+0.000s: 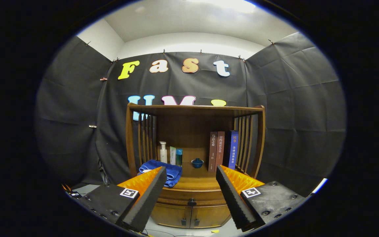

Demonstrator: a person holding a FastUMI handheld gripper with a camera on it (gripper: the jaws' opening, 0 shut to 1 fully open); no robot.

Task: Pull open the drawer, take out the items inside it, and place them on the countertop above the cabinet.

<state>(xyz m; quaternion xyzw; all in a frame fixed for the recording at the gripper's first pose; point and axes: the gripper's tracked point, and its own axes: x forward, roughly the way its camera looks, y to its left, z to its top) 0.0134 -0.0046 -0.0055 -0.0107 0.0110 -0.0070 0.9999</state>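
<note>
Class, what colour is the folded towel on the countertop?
Blue towel, gripper view, just beyond the open claw.

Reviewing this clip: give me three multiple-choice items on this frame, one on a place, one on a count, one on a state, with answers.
1. Where does the blue towel lie?
A. on the countertop, beside the bottles
B. on the floor
C. on top of the books

2. How many books stand upright on the countertop?
A. one
B. three
C. five

3. What state is the drawer in?
A. pulled out
B. removed
C. closed

Answers: 1 A, it lies left of the small blue bowl. 2 B, three spines show. 3 C, its front sits flush, and the tool is open, holding nothing.
</note>
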